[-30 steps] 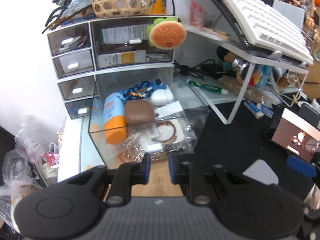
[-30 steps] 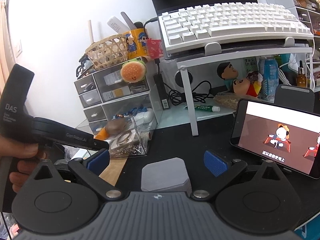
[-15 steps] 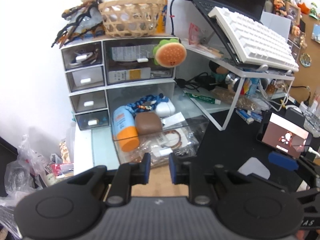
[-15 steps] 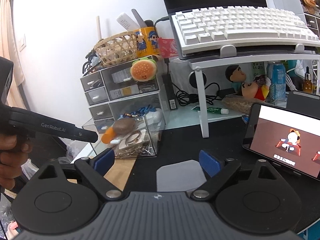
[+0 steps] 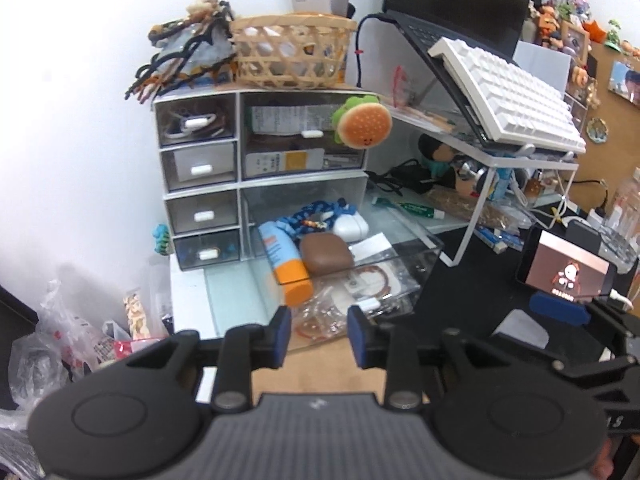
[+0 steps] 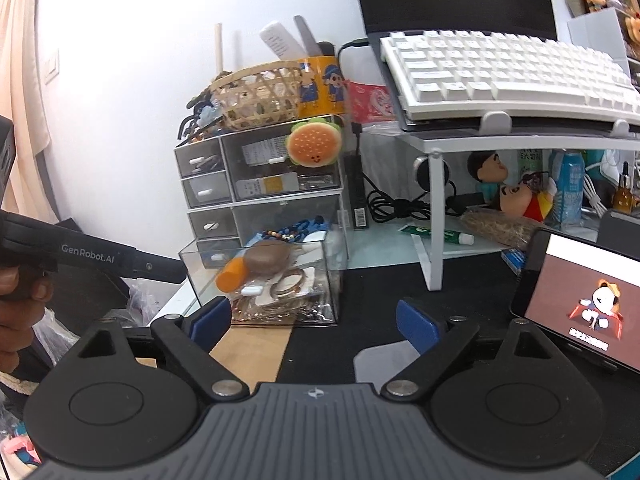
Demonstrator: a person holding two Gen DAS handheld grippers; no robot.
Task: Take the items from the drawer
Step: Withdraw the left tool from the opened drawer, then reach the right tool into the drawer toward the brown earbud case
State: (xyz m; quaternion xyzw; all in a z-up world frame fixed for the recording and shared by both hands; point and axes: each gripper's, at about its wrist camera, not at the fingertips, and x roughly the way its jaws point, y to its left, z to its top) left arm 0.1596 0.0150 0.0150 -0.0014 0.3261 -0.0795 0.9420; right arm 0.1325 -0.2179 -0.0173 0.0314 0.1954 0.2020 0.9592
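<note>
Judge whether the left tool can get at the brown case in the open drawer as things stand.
Probably yes. The left tool is open just before the drawer, and the brown case lies uncovered on top, beside the orange-capped tube.

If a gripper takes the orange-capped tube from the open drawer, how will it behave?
The tube is round and lies flat, so a push would probably roll it. It looks like smooth plastic, perhaps slippery. It rests against the brown case, which may shift as it lifts.

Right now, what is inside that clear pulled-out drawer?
The clear drawer holds an orange-capped tube, a brown case, a white case, a blue beaded cord and bracelets in packets. Whatever lies beneath them is covered.
</note>
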